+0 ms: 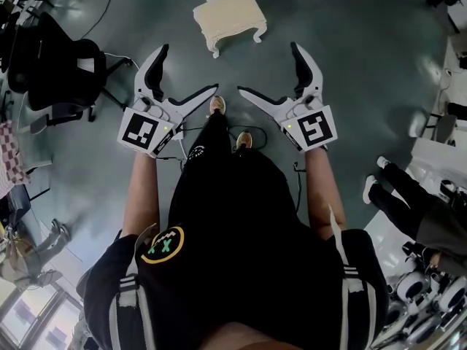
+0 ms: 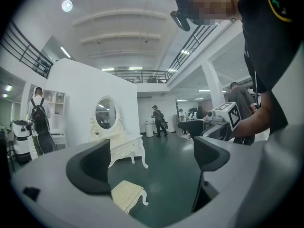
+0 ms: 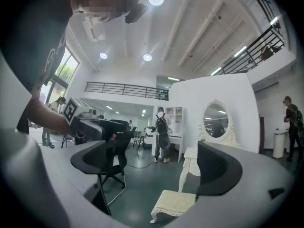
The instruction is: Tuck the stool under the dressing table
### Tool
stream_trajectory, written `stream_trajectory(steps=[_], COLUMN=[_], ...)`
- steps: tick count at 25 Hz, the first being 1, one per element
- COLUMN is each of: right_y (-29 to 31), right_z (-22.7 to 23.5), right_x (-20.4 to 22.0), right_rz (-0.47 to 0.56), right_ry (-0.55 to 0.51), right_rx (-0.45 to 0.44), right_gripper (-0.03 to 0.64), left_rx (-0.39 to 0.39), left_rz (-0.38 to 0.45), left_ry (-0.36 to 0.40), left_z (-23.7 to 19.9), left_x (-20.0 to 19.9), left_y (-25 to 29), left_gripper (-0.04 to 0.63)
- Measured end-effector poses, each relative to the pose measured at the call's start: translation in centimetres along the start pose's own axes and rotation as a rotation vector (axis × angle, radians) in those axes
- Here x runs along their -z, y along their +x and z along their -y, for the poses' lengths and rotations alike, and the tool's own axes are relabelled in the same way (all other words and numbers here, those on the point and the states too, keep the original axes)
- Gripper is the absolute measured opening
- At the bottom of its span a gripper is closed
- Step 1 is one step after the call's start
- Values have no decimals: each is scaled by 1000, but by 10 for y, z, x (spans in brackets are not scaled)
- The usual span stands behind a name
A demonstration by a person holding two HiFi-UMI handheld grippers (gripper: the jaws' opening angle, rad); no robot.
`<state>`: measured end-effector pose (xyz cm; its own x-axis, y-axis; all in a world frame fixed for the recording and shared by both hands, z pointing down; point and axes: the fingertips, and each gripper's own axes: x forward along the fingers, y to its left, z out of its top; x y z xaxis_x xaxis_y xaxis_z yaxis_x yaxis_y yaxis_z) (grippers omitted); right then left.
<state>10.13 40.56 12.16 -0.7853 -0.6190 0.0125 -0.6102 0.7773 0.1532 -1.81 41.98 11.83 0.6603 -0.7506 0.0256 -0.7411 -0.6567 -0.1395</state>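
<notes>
The stool (image 1: 229,19) stands on the floor (image 1: 357,57) ahead of us — before the dressing table (image 2: 124,148), apart from it. An office chair (image 1: 55,71) stands to our left.

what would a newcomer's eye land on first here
The left gripper and right gripper are held out open and empty above the dark floor. Just ahead stands a cream stool, out in the open. In the left gripper view, a white dressing table with an oval mirror stands beyond it.
</notes>
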Motion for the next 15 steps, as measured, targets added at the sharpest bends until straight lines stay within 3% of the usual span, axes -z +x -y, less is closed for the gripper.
stream_trajectory(steps=[6, 15], right_y=[43, 165], right_z=[32, 128], right_x=[26, 67], right_rz=[-35, -86], right_ry=[-3, 7], right_rx=[2, 23], right_gripper=[597, 597], left_rx=[4, 16], left_rz=[-11, -2], left_ry=[-15, -47], left_z=[-43, -161], left_x=[28, 60], left_y=[34, 144], left_gripper=[531, 531])
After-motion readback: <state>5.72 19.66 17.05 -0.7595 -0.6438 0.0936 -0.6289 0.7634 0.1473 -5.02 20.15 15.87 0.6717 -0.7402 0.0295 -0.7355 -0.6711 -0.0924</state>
